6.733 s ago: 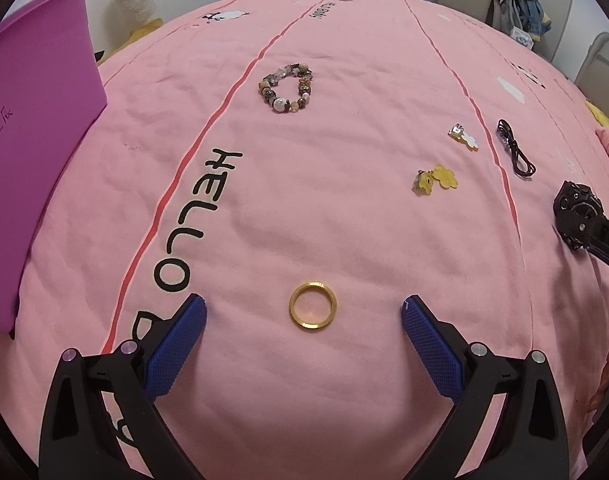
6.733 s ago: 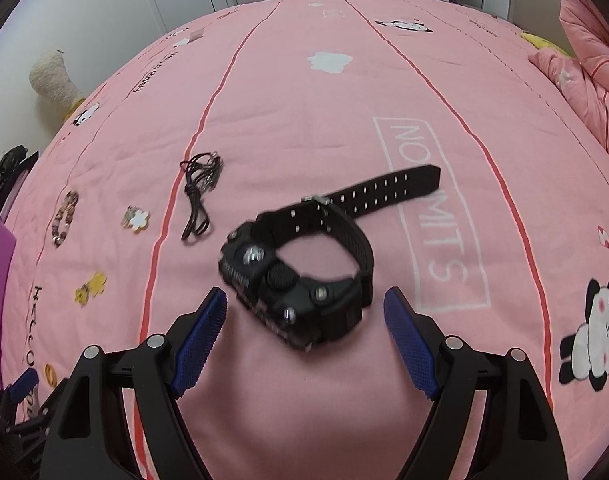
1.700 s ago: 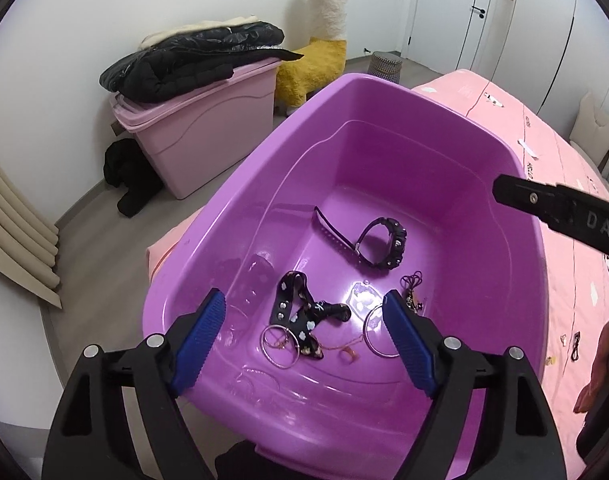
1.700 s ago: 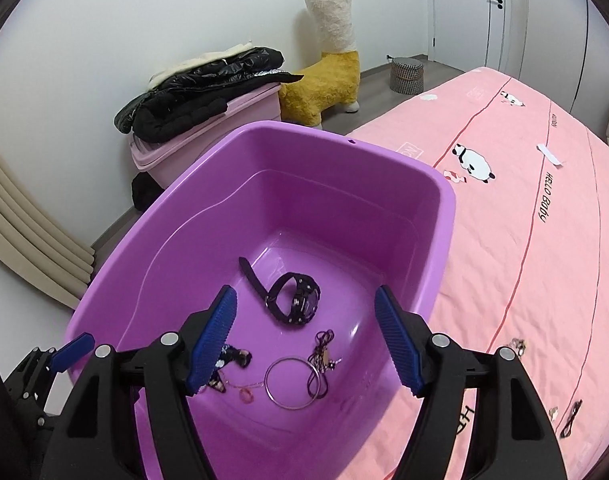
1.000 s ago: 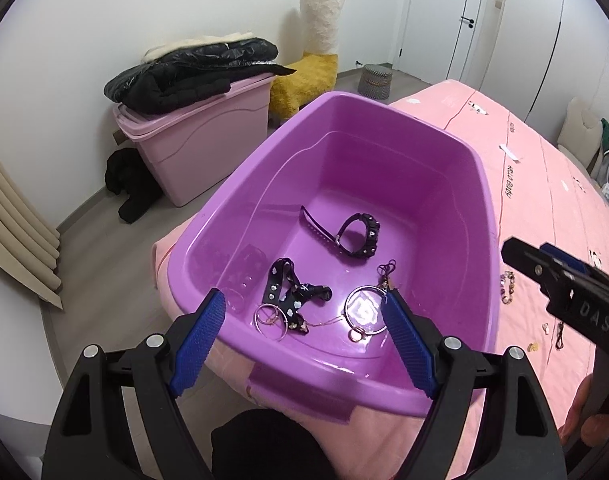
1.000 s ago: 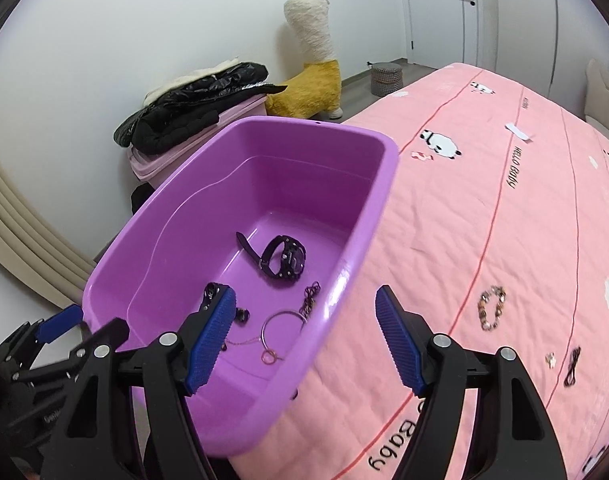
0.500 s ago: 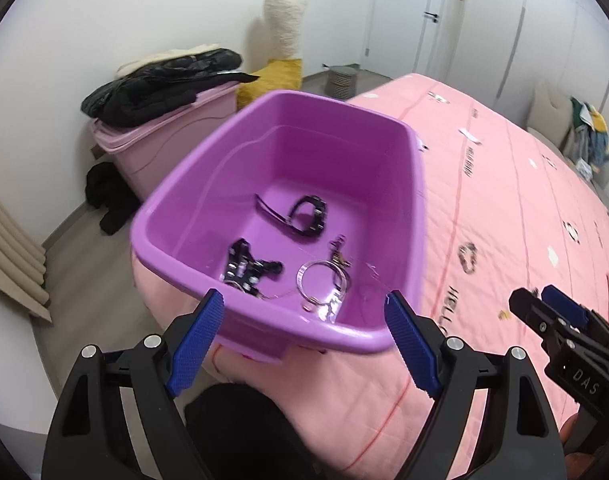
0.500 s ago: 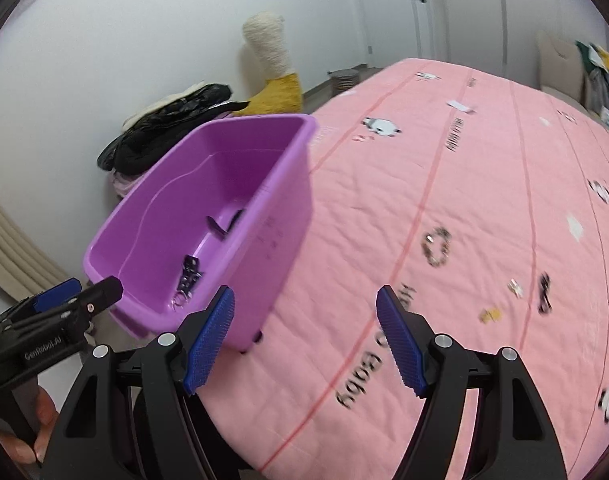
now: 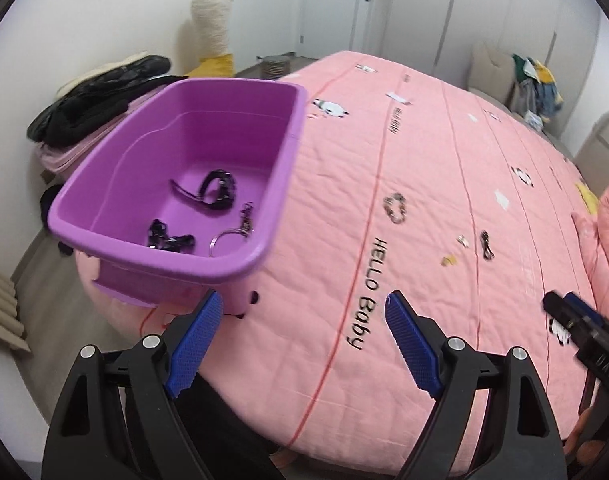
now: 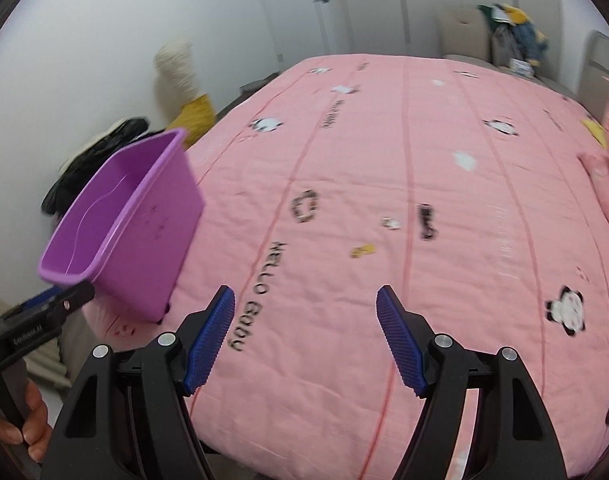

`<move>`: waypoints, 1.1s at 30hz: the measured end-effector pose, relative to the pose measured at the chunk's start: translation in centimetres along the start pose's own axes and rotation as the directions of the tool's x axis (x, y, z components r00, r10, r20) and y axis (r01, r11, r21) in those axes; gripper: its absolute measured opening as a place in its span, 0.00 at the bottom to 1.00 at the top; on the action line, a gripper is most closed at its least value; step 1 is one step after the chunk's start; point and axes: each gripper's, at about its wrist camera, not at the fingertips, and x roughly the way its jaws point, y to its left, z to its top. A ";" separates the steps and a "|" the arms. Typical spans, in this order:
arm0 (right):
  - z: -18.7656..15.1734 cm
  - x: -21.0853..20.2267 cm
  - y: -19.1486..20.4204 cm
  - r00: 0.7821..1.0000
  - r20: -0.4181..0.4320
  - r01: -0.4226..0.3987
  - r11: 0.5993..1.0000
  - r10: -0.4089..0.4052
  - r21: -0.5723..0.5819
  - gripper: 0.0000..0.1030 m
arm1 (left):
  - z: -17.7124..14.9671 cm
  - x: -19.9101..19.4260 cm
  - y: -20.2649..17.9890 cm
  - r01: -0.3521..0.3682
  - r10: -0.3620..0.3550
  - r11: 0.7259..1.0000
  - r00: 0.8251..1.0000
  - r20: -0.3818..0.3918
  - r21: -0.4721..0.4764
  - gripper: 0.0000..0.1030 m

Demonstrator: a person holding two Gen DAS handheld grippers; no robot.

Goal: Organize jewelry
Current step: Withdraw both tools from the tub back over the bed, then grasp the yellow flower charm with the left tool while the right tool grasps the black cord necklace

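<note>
Both grippers had swung away from the purple tub [image 9: 264, 258] toward the open pink bedspread [image 9: 424, 208]; half a second before, the left camera looked down into the tub, and 1.7 seconds before both hovered right over it. The left gripper [image 9: 302, 344] was spread wide and empty, and so was the right gripper [image 10: 304, 338].

Inside the tub lay a black watch [image 9: 218, 192], a dark studded strap [image 9: 168, 240] and a metal hoop [image 9: 226, 240]. That suggested the watch drop was finished and the next pickup was starting.

Four pieces were left out on the bedspread, well apart from the tub: a beaded bracelet [image 9: 396, 208], a small pale charm [image 9: 462, 240], a yellow charm [image 9: 448, 260] and a black cord [image 9: 486, 244]. They lay beyond both grippers, blurred in the right view.

Black lettering on the bedspread read "HELLO Baby" [image 9: 368, 292]. Farther lettering was too small to read. White print on the left gripper's body, seen from the right camera, was blurred; only part of a word could be made out.
</note>
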 end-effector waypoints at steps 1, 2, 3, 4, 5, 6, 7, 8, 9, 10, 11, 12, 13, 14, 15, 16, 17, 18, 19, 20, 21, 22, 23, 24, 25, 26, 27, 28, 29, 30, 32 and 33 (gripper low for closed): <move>0.0 -0.3 -0.8 1.000 0.008 0.009 1.000 -0.009 0.015 0.68 | 0.0 0.1 -0.3 0.006 -0.006 1.000 1.000 -0.002 0.006 0.80; 0.0 -0.5 -1.3 1.000 0.013 0.017 1.000 -0.017 0.025 0.68 | 0.0 0.2 -0.7 0.013 -0.013 1.000 1.000 -0.002 0.014 0.80; 0.1 -0.7 -2.0 0.999 0.019 0.029 0.999 -0.030 0.035 0.69 | 0.1 0.4 -1.1 0.015 -0.015 1.000 1.000 -0.002 0.023 0.80; 0.1 -0.8 -2.4 0.999 0.023 0.036 0.999 -0.037 0.040 0.69 | 0.3 0.6 -1.3 0.018 -0.018 0.999 1.000 -0.001 0.028 0.80; 0.2 -0.7 -3.0 0.999 0.028 0.045 0.998 -0.046 0.048 0.69 | 0.4 0.8 -1.7 0.021 -0.021 0.999 1.000 -0.001 0.033 0.80; 0.3 -0.6 -3.5 0.998 0.030 0.050 0.997 -0.052 0.054 0.69 | 0.6 1.2 -2.1 0.025 -0.025 0.999 1.000 -0.002 0.036 0.80; 0.4 -0.5 -3.8 0.998 0.030 0.054 0.997 -0.056 0.056 0.69 | 0.7 1.5 -2.5 0.027 -0.027 0.999 1.000 -0.004 0.039 0.80; 0.6 -0.1 -4.2 0.998 0.027 0.063 0.996 -0.064 0.058 0.69 | 0.8 1.8 -2.8 0.027 -0.027 0.999 1.000 -0.006 0.040 0.80; 0.8 0.1 -4.6 0.997 0.025 0.069 0.996 -0.070 0.061 0.69 | 1.0 2.3 -3.4 0.030 -0.029 0.999 1.000 -0.008 0.043 0.80; 1.1 0.5 -5.0 0.997 0.027 0.067 0.996 -0.069 0.066 0.69 | 1.2 2.7 -3.9 0.029 -0.028 0.999 1.000 -0.009 0.046 0.80; 1.3 0.9 -5.4 0.998 0.025 0.063 0.995 -0.065 0.071 0.69 | 1.4 3.1 -4.1 0.026 -0.026 0.999 1.000 -0.012 0.047 0.80; 1.7 1.5 -6.0 0.998 0.019 0.059 0.995 -0.060 0.076 0.69 | 1.6 3.6 -4.6 0.026 -0.025 0.999 1.000 -0.016 0.045 0.80; 1.9 2.0 -6.4 0.998 0.014 0.056 0.995 -0.058 0.077 0.69 | 1.8 4.0 -4.9 0.028 -0.027 0.999 0.999 -0.018 0.041 0.80; 2.2 2.5 -6.8 0.998 0.009 0.054 0.995 -0.054 0.079 0.69 | 2.0 4.5 -5.3 0.030 -0.029 0.999 0.999 -0.022 0.038 0.80; 2.5 3.0 -7.3 0.999 0.006 0.049 0.996 -0.050 0.081 0.69 | 2.2 5.2 -5.8 0.031 -0.030 0.999 0.999 -0.025 0.038 0.80; 2.9 3.5 -7.6 0.999 0.006 0.046 0.996 -0.047 0.082 0.69 | 2.4 5.7 -6.3 0.029 -0.028 0.999 0.999 -0.025 0.040 0.80; 3.1 3.8 -7.9 0.999 0.007 0.044 0.996 -0.044 0.082 0.69 | 2.7 6.2 -6.7 0.025 -0.024 0.999 0.999 -0.023 0.042 0.80; 3.4 4.3 -8.2 0.999 0.008 0.042 0.996 -0.043 0.081 0.69 | 3.0 6.8 -7.3 0.021 -0.020 0.999 1.000 -0.023 0.047 0.80; 3.8 4.9 -8.7 0.999 0.010 0.040 0.996 -0.041 0.080 0.69 | 3.1 7.2 -7.7 0.019 -0.018 0.998 1.000 -0.022 0.052 0.80; 4.0 5.4 -9.0 0.999 0.009 0.039 0.996 -0.039 0.078 0.69 | 3.4 7.7 -8.2 0.017 -0.016 0.998 1.000 -0.021 0.059 0.80; 4.3 6.1 -9.3 0.999 0.008 0.037 0.997 -0.038 0.073 0.69 | 3.7 8.5 -8.8 0.012 -0.011 0.998 1.000 -0.019 0.070 0.80; 4.5 6.5 -9.6 0.999 0.006 0.036 0.997 -0.037 0.071 0.69 | 3.8 9.0 -9.2 0.009 -0.007 0.997 1.000 -0.019 0.077 0.80; 4.6 7.1 -9.8 0.999 0.003 0.032 0.997 -0.032 0.069 0.69 | 4.0 9.6 -9.7 0.009 -0.008 0.996 1.000 -0.021 0.083 0.80; 4.7 7.8 -10.2 1.000 -0.001 0.027 0.997 -0.027 0.068 0.69 | 4.1 10.1 -10.0 0.012 -0.010 0.996 1.000 -0.023 0.087 0.80; 4.9 8.6 -10.6 1.000 -0.008 0.025 0.998 -0.024 0.066 0.69 | 4.2 11.0 -10.6 0.015 -0.013 0.996 0.999 -0.030 0.093 0.80; 5.0 9.3 -10.9 1.000 -0.014 0.025 0.998 -0.024 0.064 0.69 | 4.2 11.5 -10.9 0.017 -0.014 0.995 0.999 -0.036 0.096 0.80; 5.1 10.2 -11.3 0.999 -0.023 0.026 0.998 -0.024 0.063 0.69 | 4.2 12.4 -11.4 0.022 -0.018 0.995 0.999 -0.044 0.101 0.80; 5.0 10.9 -11.7 0.999 -0.029 0.027 0.998 -0.025 0.064 0.69 | 4.2 13.0 -11.8 0.022 -0.017 0.994 0.999 -0.048 0.105 0.80; 5.1 11.4 -12.0 0.999 -0.034 0.026 0.997 -0.024 0.066 0.69 | 4.2 13.7 -12.1 0.020 -0.014 0.994 0.998 -0.056 0.110 0.80; 5.1 12.1 -12.6 0.999 -0.039 0.026 0.997 -0.024 0.070 0.69 | 4.1 14.7 -12.5 0.024 -0.017 0.993 0.998 -0.067 0.112 0.80; 5.1 13.2 -13.3 0.999 -0.044 0.030 0.997 -0.027 0.072 0.69 | 3.8 16.1 -13.0 0.035 -0.026 0.994 0.996 -0.083 0.106 0.80; 5.1 13.9 -13.8 0.998 -0.048 0.037 0.997 -0.033 0.069 0.69 | 3.6 16.8 -13.2 0.042 -0.033 0.994 0.995 -0.091 0.100 0.80</move>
